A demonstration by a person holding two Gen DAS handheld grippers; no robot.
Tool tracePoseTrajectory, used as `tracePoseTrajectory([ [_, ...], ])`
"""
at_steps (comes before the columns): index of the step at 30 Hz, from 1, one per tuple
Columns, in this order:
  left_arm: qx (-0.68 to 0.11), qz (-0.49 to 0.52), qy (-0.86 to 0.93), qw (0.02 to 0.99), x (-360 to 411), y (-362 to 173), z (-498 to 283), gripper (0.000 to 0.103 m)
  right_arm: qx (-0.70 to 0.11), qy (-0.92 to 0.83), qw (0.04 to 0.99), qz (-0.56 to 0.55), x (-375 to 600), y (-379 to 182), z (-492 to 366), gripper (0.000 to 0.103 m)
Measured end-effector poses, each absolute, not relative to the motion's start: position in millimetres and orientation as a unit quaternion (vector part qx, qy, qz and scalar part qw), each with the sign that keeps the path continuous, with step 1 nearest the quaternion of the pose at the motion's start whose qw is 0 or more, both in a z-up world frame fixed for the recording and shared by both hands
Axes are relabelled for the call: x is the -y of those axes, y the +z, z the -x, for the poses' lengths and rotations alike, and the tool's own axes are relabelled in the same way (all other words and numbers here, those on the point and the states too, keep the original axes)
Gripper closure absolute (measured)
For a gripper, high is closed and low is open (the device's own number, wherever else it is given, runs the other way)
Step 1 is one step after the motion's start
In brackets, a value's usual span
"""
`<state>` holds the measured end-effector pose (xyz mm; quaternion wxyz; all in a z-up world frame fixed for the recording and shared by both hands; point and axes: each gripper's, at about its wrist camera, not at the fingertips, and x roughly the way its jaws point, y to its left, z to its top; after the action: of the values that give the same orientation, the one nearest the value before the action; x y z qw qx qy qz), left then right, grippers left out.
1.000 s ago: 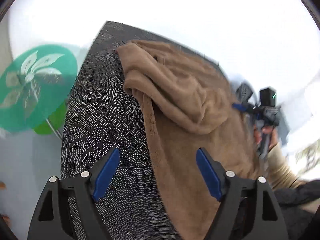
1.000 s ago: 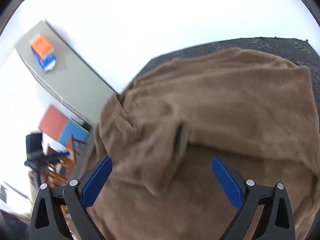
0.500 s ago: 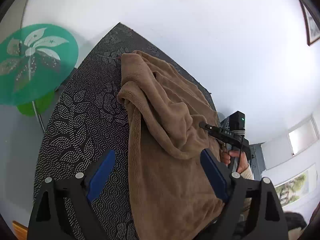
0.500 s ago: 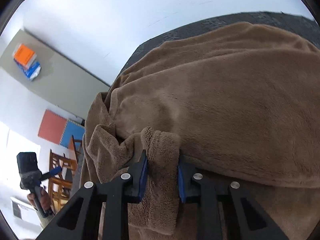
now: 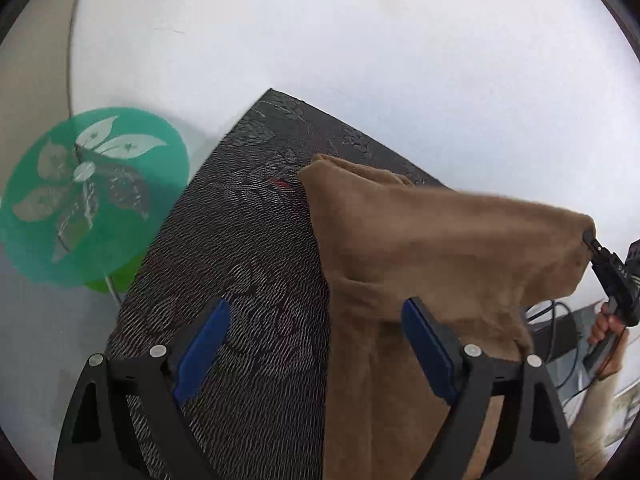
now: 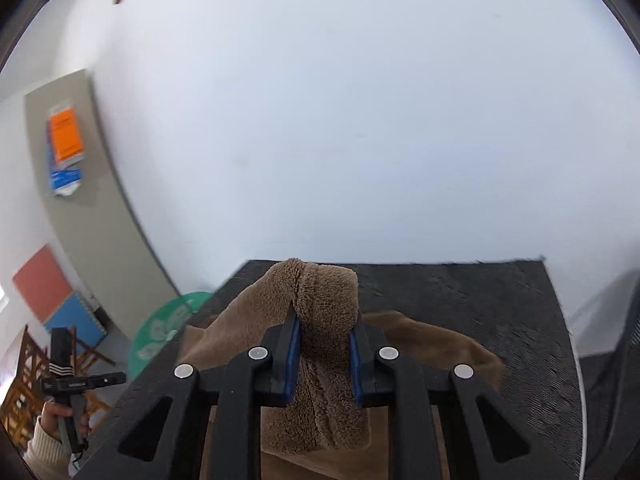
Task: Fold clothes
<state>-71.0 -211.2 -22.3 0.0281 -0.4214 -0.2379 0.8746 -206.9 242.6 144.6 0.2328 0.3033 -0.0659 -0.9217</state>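
On patterned table (image 5: 248,280), brown fleece garment (image 5: 420,248)

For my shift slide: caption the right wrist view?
Right gripper pinches brown fleece garment, lifted above dark patterned table.

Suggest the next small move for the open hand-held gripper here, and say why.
Probably bring the left hand-held gripper, jaws open with nothing between them, onto the near edge of the brown garment and close. The right hand-held gripper has just clamped a bunched fold and holds it above the dark patterned table; a second grip would let the cloth spread.
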Motion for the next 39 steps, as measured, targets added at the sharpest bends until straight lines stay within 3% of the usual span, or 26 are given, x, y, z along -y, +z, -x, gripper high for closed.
tracePoseTrajectory([
  [8, 0.136, 0.456, 0.879, 0.028, 164, -38, 111, 0.013, 0.074, -0.884, 0.162, -0.432, -267, 22, 243, 0.082],
  [12, 0.013, 0.470, 0.882, 0.015, 129, -44, 118, 0.013, 0.086, -0.882, 0.160, -0.434, -271, 12, 247, 0.082],
  [16, -0.018, 0.498, 0.867, 0.003, 121, -67, 125, 0.013, 0.081, -0.892, 0.151, -0.419, -280, 23, 246, 0.081],
  [18, 0.001, 0.503, 0.864, 0.000, 128, -73, 127, 0.007, 0.070, -0.893, 0.134, -0.424, -285, 22, 246, 0.071],
  [20, 0.020, 0.503, 0.864, -0.005, 138, -78, 128, 0.003, 0.058, -0.894, 0.115, -0.429, -290, 20, 247, 0.027],
  [21, 0.028, 0.503, 0.864, -0.005, 142, -80, 127, 0.002, 0.056, -0.898, 0.103, -0.424, -294, 20, 245, 0.025],
  [25, 0.055, 0.502, 0.863, -0.001, 152, -77, 121, 0.002, 0.057, -0.913, 0.097, -0.392, -305, 32, 229, 0.025],
  [30, 0.079, 0.465, 0.882, -0.003, 154, -47, 113, 0.001, -0.036, -0.924, 0.160, -0.344, -262, 51, 203, 0.025],
  [34, 0.106, 0.432, 0.895, 0.015, 148, -25, 119, 0.001, -0.095, -0.902, 0.214, -0.363, -223, 34, 201, 0.025],
  [39, 0.062, 0.457, 0.887, 0.021, 130, -44, 147, 0.001, -0.146, -0.866, 0.212, -0.430, -205, -14, 206, 0.025],
])
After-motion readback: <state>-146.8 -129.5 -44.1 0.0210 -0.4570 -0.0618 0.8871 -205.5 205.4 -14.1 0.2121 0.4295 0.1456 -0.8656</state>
